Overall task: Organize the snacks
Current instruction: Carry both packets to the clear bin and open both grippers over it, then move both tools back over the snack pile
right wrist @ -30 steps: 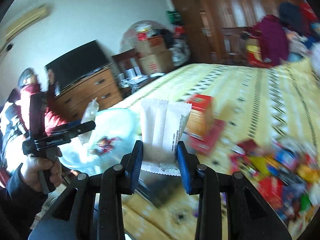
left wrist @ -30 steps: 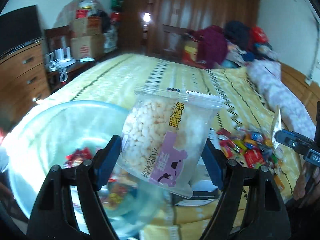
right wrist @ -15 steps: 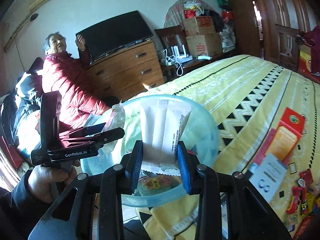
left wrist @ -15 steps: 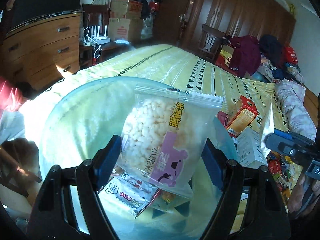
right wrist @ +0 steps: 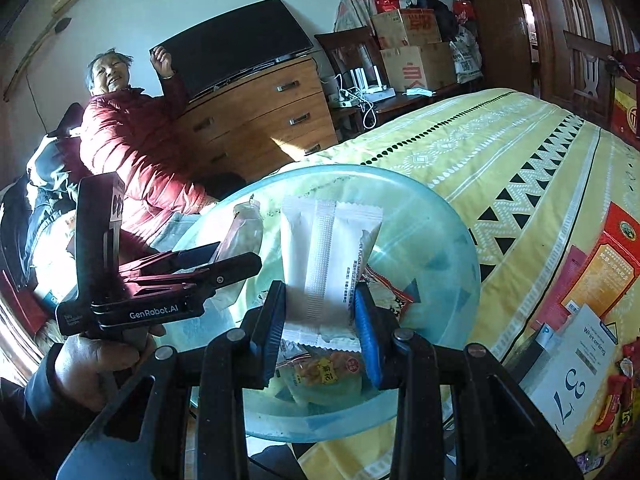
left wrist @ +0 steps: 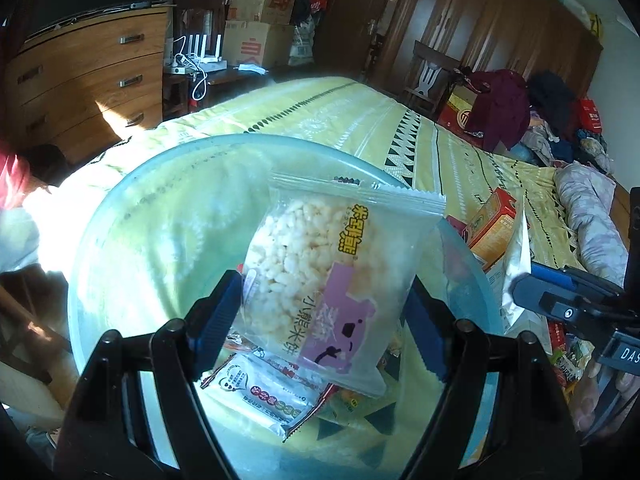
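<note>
Pale blue translucent plastic forms the wide bowl (left wrist: 132,240) that sits at the near edge of the bed (left wrist: 340,120), on a yellow bedspread with black triangle bands. Both grippers hang over it. The left gripper (left wrist: 320,316) is clenched on a clear rice-cake packet (left wrist: 320,264) with puffed white grains and a purple bear label; its blue pads press the packet's two sides, and the packet stands tilted above the bowl's inside. Under it, at the bottom of the bowl, lie several other snack packets (left wrist: 264,392), one white with a row of coloured dots.

From the right wrist view, the right gripper (right wrist: 320,320) is clenched on a white sealed sachet (right wrist: 328,256), held upright by its lower part above the same bowl (right wrist: 440,240), where an orange snack packet (right wrist: 324,372) shows just beneath. The left gripper (right wrist: 232,260) appears to the left in that view, held in a hand (right wrist: 96,364), with the clear packet edge-on at its tip.

On the bedspread to the right of the bowl lie an orange and red box (right wrist: 600,264), a white card with the number 37 (right wrist: 572,360), and small loose sweets (right wrist: 612,400). A person in a red padded jacket (right wrist: 132,152) sits beside a wooden chest of drawers (right wrist: 260,120).
</note>
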{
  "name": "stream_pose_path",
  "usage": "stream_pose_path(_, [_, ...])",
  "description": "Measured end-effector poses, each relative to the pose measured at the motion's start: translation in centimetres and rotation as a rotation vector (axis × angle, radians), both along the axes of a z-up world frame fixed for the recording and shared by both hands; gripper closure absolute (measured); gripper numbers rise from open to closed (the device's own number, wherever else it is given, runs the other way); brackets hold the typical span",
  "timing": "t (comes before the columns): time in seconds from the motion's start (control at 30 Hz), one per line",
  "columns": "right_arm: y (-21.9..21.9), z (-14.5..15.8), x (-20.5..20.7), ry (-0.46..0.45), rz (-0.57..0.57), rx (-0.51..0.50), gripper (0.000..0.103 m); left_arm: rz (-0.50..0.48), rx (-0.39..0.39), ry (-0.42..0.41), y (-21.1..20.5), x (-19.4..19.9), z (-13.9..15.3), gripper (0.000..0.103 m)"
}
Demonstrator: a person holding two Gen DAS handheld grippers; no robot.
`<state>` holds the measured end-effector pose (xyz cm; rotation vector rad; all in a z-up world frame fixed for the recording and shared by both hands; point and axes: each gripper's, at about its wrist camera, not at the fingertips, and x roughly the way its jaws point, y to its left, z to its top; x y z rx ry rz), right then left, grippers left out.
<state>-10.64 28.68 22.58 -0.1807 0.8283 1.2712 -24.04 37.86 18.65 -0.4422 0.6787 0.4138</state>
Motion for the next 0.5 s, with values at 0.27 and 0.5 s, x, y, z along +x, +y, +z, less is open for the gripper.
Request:
stream_pose_path(0.27, [-0.7, 0.7, -0.1, 0.0, -0.023, 0.025, 0.042, 0.01, -0.019, 0.006, 0.5, -0.2, 0.2, 0.013])
stream_pose_path(0.5, [-14.7, 3.2, 1.5, -0.088, -0.281, 0.1, 0.042, -0.131, 0.051, -0.082, -4.4, 0.4, 3.5, 0.013])
